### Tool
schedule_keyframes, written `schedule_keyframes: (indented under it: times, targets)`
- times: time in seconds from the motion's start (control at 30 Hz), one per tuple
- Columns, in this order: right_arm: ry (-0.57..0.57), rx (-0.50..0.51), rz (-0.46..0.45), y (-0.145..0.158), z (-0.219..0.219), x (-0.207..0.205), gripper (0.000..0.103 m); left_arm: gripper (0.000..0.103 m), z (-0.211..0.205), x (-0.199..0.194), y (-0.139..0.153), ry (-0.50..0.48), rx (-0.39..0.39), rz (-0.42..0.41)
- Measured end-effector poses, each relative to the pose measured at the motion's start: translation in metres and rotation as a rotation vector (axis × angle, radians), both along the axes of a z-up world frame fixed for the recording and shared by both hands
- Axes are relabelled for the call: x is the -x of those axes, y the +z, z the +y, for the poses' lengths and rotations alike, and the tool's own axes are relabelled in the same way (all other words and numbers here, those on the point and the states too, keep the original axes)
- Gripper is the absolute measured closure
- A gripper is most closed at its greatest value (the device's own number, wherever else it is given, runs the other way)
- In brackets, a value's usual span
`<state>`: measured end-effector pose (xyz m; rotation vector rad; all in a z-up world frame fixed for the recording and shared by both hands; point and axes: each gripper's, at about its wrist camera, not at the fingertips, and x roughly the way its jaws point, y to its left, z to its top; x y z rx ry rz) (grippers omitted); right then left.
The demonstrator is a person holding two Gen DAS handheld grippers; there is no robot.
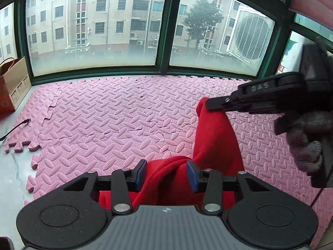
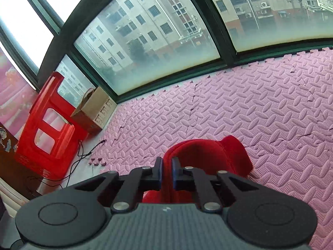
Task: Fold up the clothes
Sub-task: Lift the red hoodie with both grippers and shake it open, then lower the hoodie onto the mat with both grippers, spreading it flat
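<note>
Left wrist view: the left gripper (image 1: pixel 166 174) sits at bottom centre with its blue-padded fingers (image 1: pixel 141 174) spread wide. A red garment (image 1: pixel 214 137) passes through the gap between them; the pads do not appear to press it. The cloth rises from there to the right of centre, where the right gripper (image 1: pixel 210 103) enters from the right edge and pinches its upper corner, so the garment hangs raised above the pink foam mat (image 1: pixel 108 116). A hand in a grey knit glove (image 1: pixel 303 137) holds that gripper at the right edge.

Right wrist view: the right gripper (image 2: pixel 167 174) is at bottom centre, its fingers drawn narrow with a fold of the red garment (image 2: pixel 199 154) clamped between the blue pads (image 2: pixel 175 174). The rest of the cloth bunches just beyond the fingertips, over the pink foam mat (image 2: pixel 239 114).

Surroundings: a green-framed window (image 1: pixel 162 31) spans the top of the left view. A brown paper bag (image 2: pixel 93 108) stands at centre left beside a red plastic stool (image 2: pixel 45 129). A black cable (image 2: pixel 83 156) lies on the bare floor at the mat's left edge.
</note>
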<state>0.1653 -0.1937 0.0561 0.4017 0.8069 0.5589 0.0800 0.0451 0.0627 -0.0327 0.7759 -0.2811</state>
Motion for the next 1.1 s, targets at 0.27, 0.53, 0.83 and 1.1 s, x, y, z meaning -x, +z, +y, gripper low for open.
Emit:
schedule_keyframes:
  times: [0.27,0.53,0.83,1.1]
  targets:
    - [-0.129,0.05,-0.001,-0.007,-0.063,0.061,0.094,0.092,-0.003,-0.017,-0.017,-0.018,-0.055,0.019]
    - [-0.176,0.288,0.028,-0.045,-0.08,0.073,0.089,0.094,0.048,-0.014,-0.001,0.147,0.074,-0.028]
    - [-0.012,0.262,-0.132,-0.014,-0.014,0.066,0.076,0.094,0.127,0.001,-0.023,0.467,0.335,-0.004]
    - [0.11,0.267,-0.087,-0.032,0.029,0.064,0.071,0.094,0.184,0.017,-0.042,0.709,0.331,0.031]
